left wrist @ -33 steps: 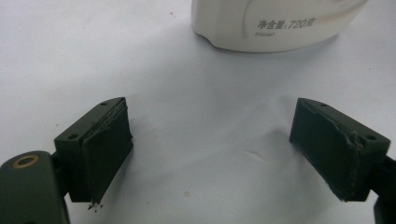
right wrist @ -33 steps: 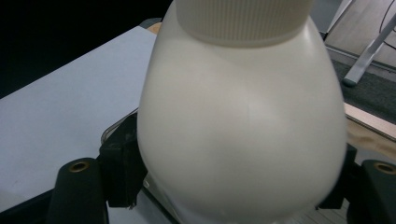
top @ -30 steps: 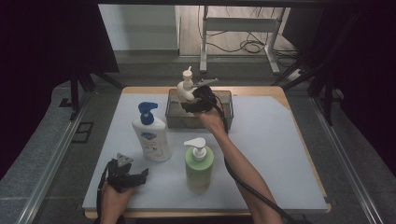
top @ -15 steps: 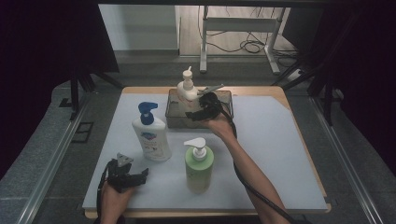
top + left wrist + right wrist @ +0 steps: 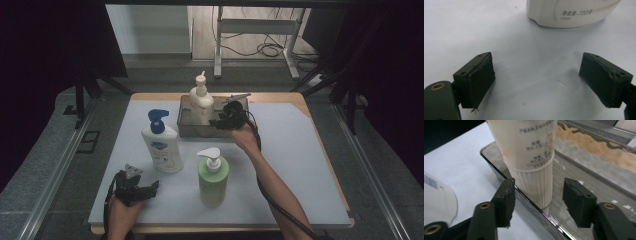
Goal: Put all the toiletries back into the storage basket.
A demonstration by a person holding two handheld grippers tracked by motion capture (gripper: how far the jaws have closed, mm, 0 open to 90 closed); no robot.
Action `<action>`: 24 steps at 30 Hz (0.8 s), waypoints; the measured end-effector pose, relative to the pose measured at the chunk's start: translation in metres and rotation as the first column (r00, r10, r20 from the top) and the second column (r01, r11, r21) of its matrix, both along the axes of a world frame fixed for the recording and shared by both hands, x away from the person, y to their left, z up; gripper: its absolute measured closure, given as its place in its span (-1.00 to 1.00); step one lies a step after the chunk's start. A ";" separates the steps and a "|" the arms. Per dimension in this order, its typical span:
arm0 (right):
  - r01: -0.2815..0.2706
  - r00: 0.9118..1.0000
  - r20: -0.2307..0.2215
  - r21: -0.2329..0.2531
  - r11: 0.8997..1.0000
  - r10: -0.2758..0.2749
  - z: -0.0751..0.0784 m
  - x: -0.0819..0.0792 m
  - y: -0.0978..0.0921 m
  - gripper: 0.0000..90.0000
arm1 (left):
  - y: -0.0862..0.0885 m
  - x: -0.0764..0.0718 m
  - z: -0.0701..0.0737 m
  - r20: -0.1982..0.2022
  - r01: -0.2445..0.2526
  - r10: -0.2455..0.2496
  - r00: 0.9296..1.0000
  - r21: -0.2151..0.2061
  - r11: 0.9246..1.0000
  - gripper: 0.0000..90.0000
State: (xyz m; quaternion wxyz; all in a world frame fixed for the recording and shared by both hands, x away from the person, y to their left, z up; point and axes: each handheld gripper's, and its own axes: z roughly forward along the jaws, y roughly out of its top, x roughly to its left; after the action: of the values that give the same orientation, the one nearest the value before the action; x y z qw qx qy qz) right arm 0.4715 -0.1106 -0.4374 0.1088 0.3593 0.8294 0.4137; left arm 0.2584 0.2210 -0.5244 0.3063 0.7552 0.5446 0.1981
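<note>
- The cream bottle (image 5: 201,100) stands upright in the grey tray (image 5: 186,129) at upper centre of the high view; in the right gripper view its ribbed lower part (image 5: 534,186) rises just inside the tray's near rim (image 5: 524,195).
- My right tool (image 5: 220,122) sits just right of the bottle over the tray, its jaws apart on either side of the ribbed part, touching nothing as far as I can see. I judge the bottle is set down and let go, jaws wide so I can draw clear without tipping it.
- Against the earlier frames, the right tool was tight at the bottle; now it has come back toward me and slightly right, while the bottle has stayed put.
- My left tool (image 5: 135,187) rests at lower left on the table (image 5: 300,165), jaws apart over bare white surface, parked out of the way; it hasn't moved.
- Ahead of it stands the blue-pump bottle (image 5: 161,145), its base (image 5: 571,12) at the top of the left gripper view.
- The green pump bottle (image 5: 213,177) stands at lower centre, untouched.
</note>
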 end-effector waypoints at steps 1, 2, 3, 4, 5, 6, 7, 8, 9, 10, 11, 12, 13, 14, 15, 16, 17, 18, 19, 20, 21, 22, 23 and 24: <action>0.000 1.000 -0.001 0.000 1.000 0.000 0.000 0.000 -0.001 0.12 | 0.000 0.000 0.000 0.000 0.000 0.000 1.000 0.000 1.000 -0.73; -0.003 1.000 -0.005 0.006 1.000 0.003 0.000 0.000 -0.002 0.18 | 0.000 0.000 0.000 0.000 0.000 0.000 1.000 0.000 1.000 -0.73; -0.001 1.000 -0.006 0.010 1.000 0.001 0.000 0.000 -0.004 0.25 | 0.000 0.000 0.000 0.000 0.000 0.000 1.000 0.000 1.000 -0.73; 0.004 1.000 -0.005 0.009 1.000 -0.004 0.000 0.000 -0.005 0.34 | 0.000 0.000 0.000 0.000 0.000 0.000 1.000 0.000 1.000 -0.73; 0.010 1.000 -0.003 0.003 1.000 -0.010 0.000 0.000 -0.006 0.40 | 0.000 0.000 0.000 0.000 0.000 0.000 1.000 0.000 1.000 -0.73; 0.014 1.000 -0.003 0.002 1.000 -0.014 0.000 0.001 -0.007 0.47 | 0.000 0.000 0.000 0.000 0.000 0.000 1.000 0.000 1.000 -0.73; 0.032 0.999 -0.003 0.002 0.999 -0.032 0.001 0.002 -0.009 0.66 | 0.000 0.000 0.000 0.000 0.000 0.000 1.000 0.000 1.000 -0.73; 0.032 0.999 -0.003 0.002 0.999 -0.032 0.001 0.002 -0.009 0.66 | 0.000 0.000 0.000 0.000 0.000 0.000 1.000 0.000 1.000 -0.73; 0.038 0.999 -0.001 -0.002 0.999 -0.038 0.000 0.002 -0.010 0.72 | 0.000 0.000 0.000 0.000 0.000 0.000 1.000 0.001 1.000 -0.73; 0.045 0.999 -0.001 -0.003 0.999 -0.045 0.000 0.003 -0.010 0.77 | 0.000 0.000 0.000 0.000 0.000 0.000 1.000 0.000 1.000 -0.73; 0.053 0.999 -0.005 -0.011 0.999 -0.053 -0.001 0.006 -0.010 0.86 | 0.000 0.000 0.000 0.000 0.000 0.000 1.000 0.000 1.000 -0.73; 0.063 0.998 -0.006 -0.016 0.998 -0.063 -0.002 0.007 -0.010 0.88 | 0.000 0.000 0.000 0.000 0.000 0.000 1.000 0.001 1.000 -0.73; 0.072 0.997 -0.004 -0.020 0.997 -0.072 -0.003 0.008 -0.009 0.91 | 0.000 0.000 0.000 0.000 0.000 0.000 1.000 0.000 1.000 -0.73; 0.072 0.997 -0.004 -0.020 0.997 -0.072 -0.003 0.008 -0.009 0.91 | 0.000 0.000 0.000 0.000 0.000 0.000 1.000 0.000 1.000 -0.73; 0.085 0.996 -0.013 -0.021 0.996 -0.085 -0.005 0.010 -0.008 0.97 | 0.000 0.000 0.000 0.000 0.000 0.000 1.000 0.001 1.000 -0.73; 0.087 0.996 -0.012 -0.028 0.996 -0.088 -0.007 0.011 -0.007 0.98 | 0.000 0.000 0.000 0.000 0.000 0.000 1.000 0.001 1.000 -0.73; 0.090 0.996 -0.009 -0.039 0.995 -0.090 -0.008 0.012 -0.006 0.99 | 0.000 0.000 0.000 -0.001 0.000 0.000 1.000 0.000 1.000 -0.73; 0.090 0.996 -0.009 -0.039 0.995 -0.090 -0.008 0.012 -0.006 0.99 | 0.000 0.000 0.000 0.001 0.000 0.000 1.000 0.001 1.000 -0.73; 0.097 0.995 -0.013 -0.043 0.994 -0.098 -0.009 0.013 -0.005 0.99 | 0.000 0.000 0.000 0.000 0.000 0.000 1.000 0.001 1.000 -0.73; 0.101 0.995 -0.015 -0.047 0.994 -0.102 -0.010 0.014 -0.003 0.99 | 0.000 0.000 0.000 0.000 0.000 0.000 1.000 0.001 1.000 -0.73; 0.104 0.994 -0.014 -0.050 0.993 -0.105 -0.011 0.015 -0.002 0.99 | 0.000 0.000 0.000 0.000 0.000 0.000 1.000 0.001 1.000 -0.73; 0.109 0.994 -0.020 -0.053 0.993 -0.110 -0.012 0.016 0.000 0.99 | 0.000 0.000 0.000 0.000 0.000 0.000 1.000 0.001 1.000 -0.73; 0.112 0.993 -0.022 -0.064 0.992 -0.114 -0.014 0.018 0.003 0.99 | 0.000 0.000 0.000 0.000 0.000 0.000 1.000 0.001 1.000 -0.73; 0.115 0.993 -0.026 -0.067 0.991 -0.117 -0.015 0.019 0.004 0.99 | 0.000 0.000 0.000 0.000 0.000 0.000 1.000 0.001 1.000 -0.73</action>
State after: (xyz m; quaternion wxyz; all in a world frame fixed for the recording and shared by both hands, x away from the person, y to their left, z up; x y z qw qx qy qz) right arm 0.4906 -0.1066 -0.4526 0.1322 0.4093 0.8216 0.3740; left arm 0.2584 0.2210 -0.5244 0.3060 0.7553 0.5446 0.1983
